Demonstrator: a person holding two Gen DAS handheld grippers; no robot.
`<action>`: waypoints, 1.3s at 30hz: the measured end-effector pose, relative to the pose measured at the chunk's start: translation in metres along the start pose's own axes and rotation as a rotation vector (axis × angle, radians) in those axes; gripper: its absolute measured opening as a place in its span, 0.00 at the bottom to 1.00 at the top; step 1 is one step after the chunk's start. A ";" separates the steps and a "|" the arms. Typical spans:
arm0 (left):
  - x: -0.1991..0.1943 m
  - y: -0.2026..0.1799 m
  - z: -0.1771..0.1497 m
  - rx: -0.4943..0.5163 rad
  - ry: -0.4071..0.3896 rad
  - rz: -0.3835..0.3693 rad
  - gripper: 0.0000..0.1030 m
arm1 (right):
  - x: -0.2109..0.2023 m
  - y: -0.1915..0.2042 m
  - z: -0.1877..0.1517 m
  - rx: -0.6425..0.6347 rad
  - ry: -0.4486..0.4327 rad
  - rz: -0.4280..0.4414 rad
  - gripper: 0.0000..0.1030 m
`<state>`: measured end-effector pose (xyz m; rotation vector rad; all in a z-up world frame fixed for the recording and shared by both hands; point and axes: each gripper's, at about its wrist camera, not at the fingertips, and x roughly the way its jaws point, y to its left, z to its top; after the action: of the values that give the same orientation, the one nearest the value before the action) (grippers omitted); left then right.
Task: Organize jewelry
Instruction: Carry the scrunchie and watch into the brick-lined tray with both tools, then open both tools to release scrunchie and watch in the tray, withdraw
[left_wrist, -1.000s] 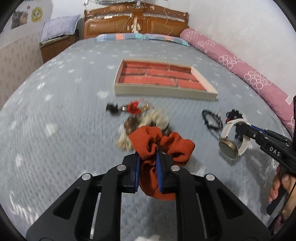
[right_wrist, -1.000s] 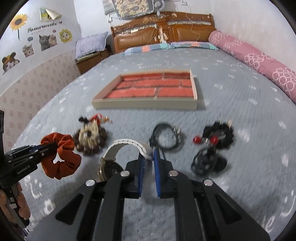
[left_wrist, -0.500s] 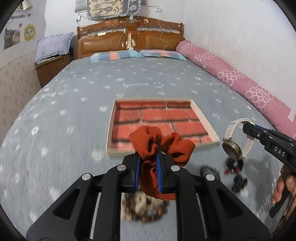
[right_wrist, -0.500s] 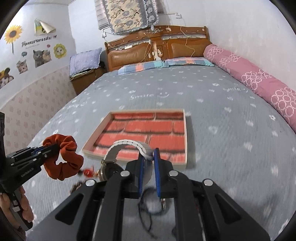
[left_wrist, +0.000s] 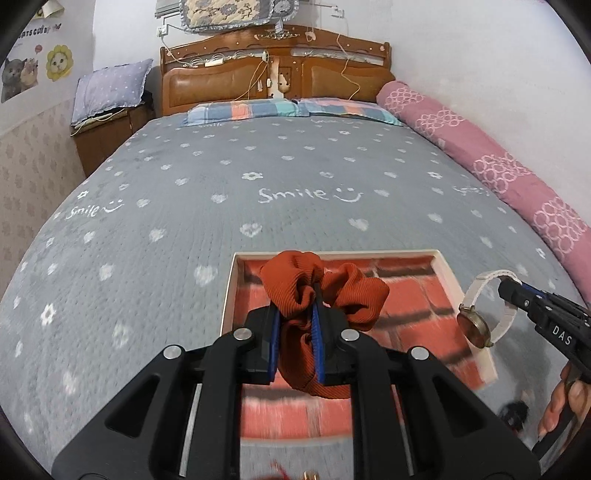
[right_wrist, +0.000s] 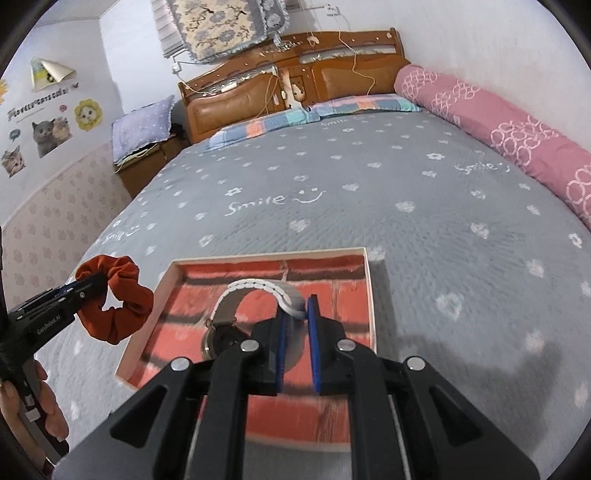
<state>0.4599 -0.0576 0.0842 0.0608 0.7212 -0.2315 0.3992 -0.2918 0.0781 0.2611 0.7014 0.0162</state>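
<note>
My left gripper (left_wrist: 295, 306) is shut on a rust-orange scrunchie (left_wrist: 351, 291), which hangs over the left half of a shallow tray (left_wrist: 229, 288) with a red brick-pattern floor. In the right wrist view the same scrunchie (right_wrist: 122, 306) hangs left of the tray (right_wrist: 371, 295). My right gripper (right_wrist: 295, 314) is shut on the white strap of a wristwatch (right_wrist: 255, 286), its brass-rimmed face hanging low over the tray. The left wrist view shows that watch (left_wrist: 474, 325) above the tray's right edge.
The tray lies on a grey bedspread (left_wrist: 258, 192) printed with hearts and "Smile". A pink bolster (left_wrist: 498, 173) runs along the right wall; a wooden headboard (left_wrist: 277, 74) stands at the far end. Dark jewelry pieces (left_wrist: 513, 413) lie near the tray's right corner.
Both grippers travelled forward from the jewelry pile to above the tray, carrying the scrunchie and the watch. The pile has dropped out of sight below them.
</note>
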 end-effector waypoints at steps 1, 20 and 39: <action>0.011 0.000 0.003 0.005 0.001 0.007 0.13 | 0.010 0.000 0.002 -0.004 0.003 -0.004 0.11; 0.135 0.015 -0.029 -0.016 0.203 0.043 0.13 | 0.111 -0.014 -0.009 -0.033 0.105 -0.079 0.11; 0.125 0.018 -0.038 0.006 0.226 0.080 0.62 | 0.122 -0.009 -0.019 -0.055 0.192 -0.131 0.48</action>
<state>0.5307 -0.0590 -0.0274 0.1226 0.9414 -0.1508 0.4796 -0.2839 -0.0155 0.1615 0.9064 -0.0652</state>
